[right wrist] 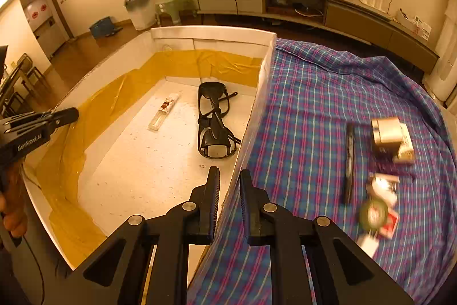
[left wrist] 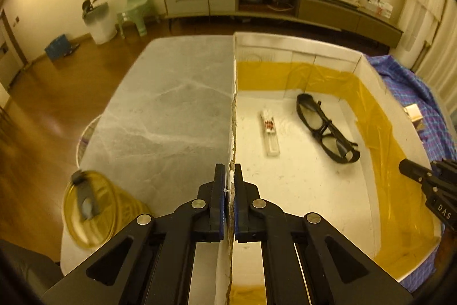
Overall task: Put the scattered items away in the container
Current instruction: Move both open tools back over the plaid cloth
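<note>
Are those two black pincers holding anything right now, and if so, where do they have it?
Both hold the white box: the left gripper is clamped on the top edge of its left wall, and the right gripper on the top edge of its right wall.

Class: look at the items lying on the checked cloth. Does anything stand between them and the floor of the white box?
Yes. The box's right wall rises between the cloth and the box floor, so the small boxes and dark stick must be lifted over it. The right tongs straddle that wall.
</note>
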Motion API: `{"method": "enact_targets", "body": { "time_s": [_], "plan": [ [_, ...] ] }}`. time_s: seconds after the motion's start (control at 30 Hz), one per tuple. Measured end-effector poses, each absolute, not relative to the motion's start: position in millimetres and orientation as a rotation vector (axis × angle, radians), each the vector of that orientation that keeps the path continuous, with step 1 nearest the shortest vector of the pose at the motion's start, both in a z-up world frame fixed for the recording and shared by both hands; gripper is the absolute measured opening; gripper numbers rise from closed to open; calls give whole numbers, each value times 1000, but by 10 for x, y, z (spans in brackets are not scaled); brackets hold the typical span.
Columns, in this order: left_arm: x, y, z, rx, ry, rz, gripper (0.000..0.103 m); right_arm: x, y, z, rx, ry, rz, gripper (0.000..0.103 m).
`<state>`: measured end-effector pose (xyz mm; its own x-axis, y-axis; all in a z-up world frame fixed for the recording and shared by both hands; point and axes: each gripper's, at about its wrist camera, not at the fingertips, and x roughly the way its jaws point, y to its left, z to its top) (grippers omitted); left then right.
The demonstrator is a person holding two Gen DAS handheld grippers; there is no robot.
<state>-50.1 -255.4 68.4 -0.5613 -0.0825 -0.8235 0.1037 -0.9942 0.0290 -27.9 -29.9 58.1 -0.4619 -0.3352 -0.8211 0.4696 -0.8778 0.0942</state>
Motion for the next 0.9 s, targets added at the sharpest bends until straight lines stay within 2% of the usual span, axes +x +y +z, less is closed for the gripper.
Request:
{"method": "enact_targets", "body": {
  "time_s": [0.27,0.37,0.43,0.47,0.53,0.67,0.73,0.9],
  "plan": [
    [62,-2539,343,1467,22,-2599,7,331,-216,352,1283,185,-2291,22],
    [103,-2508,379,1410,-56,-2566,21,328,-190,375,1289,122,-2248,29],
    [213,-2430,496,1312,-143,-2550,43,321,-88,453,1278,64,-2221,36],
    [294,-2391,584,1260,-168,-2553,46,353,-11,529,1253,45,-2223,43],
    [474,-2333,735,1177,-170,-2569,46,411,232,687,1190,-8,-2224,48],
    [736,-2094,1105,1039,-104,-2638,46,461,758,805,1144,-43,-2277,49],
    [837,-1727,1314,982,-69,-2755,49,417,1043,765,1145,-29,-2326,49],
    [687,-583,1364,1145,-34,-3059,52,61,1663,451,1267,-18,-2387,49]
  ]
}}
